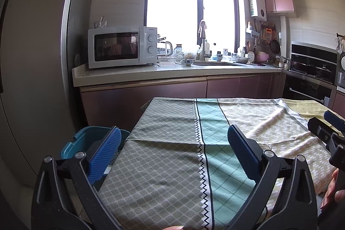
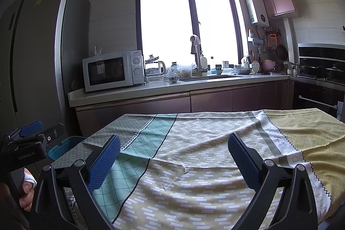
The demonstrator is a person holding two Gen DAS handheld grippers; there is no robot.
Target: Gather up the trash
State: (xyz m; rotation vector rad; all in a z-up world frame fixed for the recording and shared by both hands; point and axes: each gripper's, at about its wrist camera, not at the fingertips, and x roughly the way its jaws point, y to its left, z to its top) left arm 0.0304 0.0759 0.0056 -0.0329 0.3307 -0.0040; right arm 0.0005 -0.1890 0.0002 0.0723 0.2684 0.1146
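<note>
My left gripper point(image 1: 173, 139) is open and empty, held over the near left part of a table covered with a patterned cloth point(image 1: 172, 156). My right gripper point(image 2: 173, 148) is open and empty over the same cloth point(image 2: 194, 165), to the right of the left one. A blue bin point(image 1: 86, 141) stands on the floor off the table's left edge; it also shows in the right wrist view point(image 2: 62, 147). No trash shows on the cloth. The right gripper's body shows at the right edge of the left wrist view point(image 1: 325, 133); the left gripper's body point(image 2: 30, 139) shows at the left of the right wrist view.
A tall grey fridge point(image 1: 32, 57) stands at the left. A counter point(image 1: 151, 73) beyond the table holds a microwave point(image 1: 120, 49), kettle, bowls and a sink under a bright window. A stove and oven point(image 1: 310, 70) are at the right.
</note>
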